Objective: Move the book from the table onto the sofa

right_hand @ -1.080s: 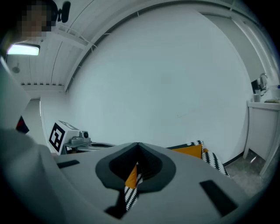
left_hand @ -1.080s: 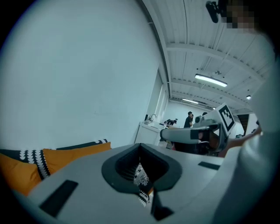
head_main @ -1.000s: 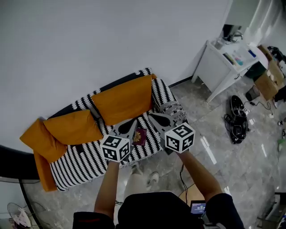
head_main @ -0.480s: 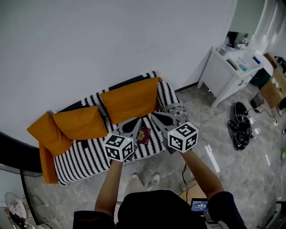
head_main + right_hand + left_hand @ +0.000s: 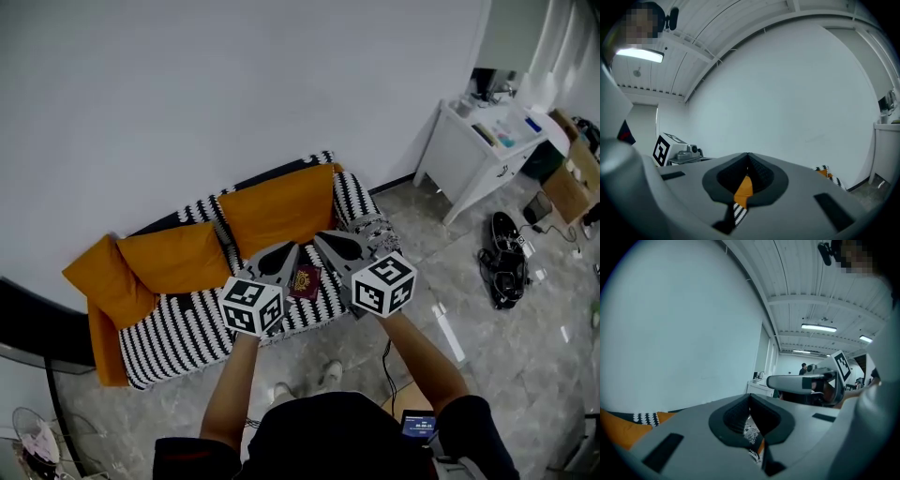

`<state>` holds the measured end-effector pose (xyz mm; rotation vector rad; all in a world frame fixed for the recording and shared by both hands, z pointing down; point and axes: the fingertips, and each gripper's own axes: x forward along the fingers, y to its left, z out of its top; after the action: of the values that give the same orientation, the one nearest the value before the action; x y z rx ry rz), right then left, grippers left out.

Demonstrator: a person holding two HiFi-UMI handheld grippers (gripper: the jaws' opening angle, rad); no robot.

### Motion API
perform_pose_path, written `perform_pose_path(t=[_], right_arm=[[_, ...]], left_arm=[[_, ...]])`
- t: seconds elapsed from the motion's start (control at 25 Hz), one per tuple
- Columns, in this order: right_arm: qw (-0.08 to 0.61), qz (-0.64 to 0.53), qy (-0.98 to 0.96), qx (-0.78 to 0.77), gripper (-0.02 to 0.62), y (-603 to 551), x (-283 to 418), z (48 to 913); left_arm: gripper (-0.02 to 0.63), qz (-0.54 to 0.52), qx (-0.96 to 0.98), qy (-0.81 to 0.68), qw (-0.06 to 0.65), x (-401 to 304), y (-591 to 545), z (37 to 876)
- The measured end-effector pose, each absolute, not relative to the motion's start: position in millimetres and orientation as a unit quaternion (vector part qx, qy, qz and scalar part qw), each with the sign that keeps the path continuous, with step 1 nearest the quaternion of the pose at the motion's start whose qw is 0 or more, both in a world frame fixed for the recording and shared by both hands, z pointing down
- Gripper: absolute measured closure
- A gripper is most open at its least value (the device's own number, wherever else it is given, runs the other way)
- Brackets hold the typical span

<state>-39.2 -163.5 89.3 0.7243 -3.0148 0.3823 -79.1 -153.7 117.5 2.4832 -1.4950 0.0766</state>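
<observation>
One book (image 5: 305,280), dark red, lies flat on the striped sofa (image 5: 178,328) seat, well apart from the white table (image 5: 448,155) at the right. Two grippers hover over the seat, one on each side of the book. The left gripper (image 5: 284,251) and the right gripper (image 5: 325,240) both have their fingers pressed together and hold nothing. Of three orange cushions (image 5: 277,208), two lean on the backrest and one sits at the left end. One cardboard box (image 5: 570,178) stands beside the table, its contents unclear.
</observation>
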Motion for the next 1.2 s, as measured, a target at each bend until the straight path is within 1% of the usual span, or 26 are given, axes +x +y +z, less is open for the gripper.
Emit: perform_pose_path(t=[0.88, 1.2], right_arm=[[-0.003, 0.092, -0.953, 0.288, 0.58, -36.0, -122.5, 56.5], [0.003, 0.083, -0.944, 0.319, 0.58, -4.3, -143.3, 60.7]], left_arm=[[0.589, 0.004, 0.882, -0.466, 0.076, -162.2, -32.1, 81.1], [0.589, 0.0, 0.894, -0.442, 0.07, -181.2, -2.6, 83.2]])
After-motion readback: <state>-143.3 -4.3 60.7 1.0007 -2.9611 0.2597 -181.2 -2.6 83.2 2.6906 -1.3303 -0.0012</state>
